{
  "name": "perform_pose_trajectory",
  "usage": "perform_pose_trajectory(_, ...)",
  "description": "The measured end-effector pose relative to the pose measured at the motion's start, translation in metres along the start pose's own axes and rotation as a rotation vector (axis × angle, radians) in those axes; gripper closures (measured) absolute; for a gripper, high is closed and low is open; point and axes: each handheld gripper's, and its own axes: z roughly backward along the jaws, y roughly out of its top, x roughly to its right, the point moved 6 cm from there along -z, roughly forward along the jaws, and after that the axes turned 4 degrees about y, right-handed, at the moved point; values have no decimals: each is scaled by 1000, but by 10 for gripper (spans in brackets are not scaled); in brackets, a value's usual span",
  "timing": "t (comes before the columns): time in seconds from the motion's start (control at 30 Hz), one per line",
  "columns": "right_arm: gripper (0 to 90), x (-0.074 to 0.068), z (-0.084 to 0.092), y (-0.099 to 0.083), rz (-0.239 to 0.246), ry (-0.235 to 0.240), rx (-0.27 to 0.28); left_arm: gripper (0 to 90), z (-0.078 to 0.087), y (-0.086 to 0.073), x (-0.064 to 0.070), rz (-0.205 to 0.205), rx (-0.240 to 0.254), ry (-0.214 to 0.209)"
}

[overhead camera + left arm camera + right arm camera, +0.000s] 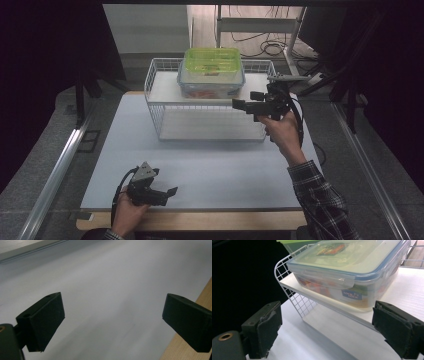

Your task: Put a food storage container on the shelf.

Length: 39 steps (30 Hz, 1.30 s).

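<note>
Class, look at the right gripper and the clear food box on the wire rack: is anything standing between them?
Nothing visible blocks it. The right gripper is open, facing the clear food box on the wire rack shelf, with open space between them.

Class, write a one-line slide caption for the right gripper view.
Open right tool faces a clear lidded food box on the top shelf of a white wire rack.
</note>
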Motion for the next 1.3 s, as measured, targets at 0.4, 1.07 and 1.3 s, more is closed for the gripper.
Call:
perform_pose_trajectory(0.4,69,-2,1,-14,63,-21,-9,39,0,0,0,-1,0,1)
perform_pose_trajectory(1.07,43,-5,-2,-49,115,-21,-33,38,0,0,0,10,7,-12)
perform_pose_trajectory(1.3,39,-3,-2,-64,105,-13,-42,37,0,0,1,9,7,-19)
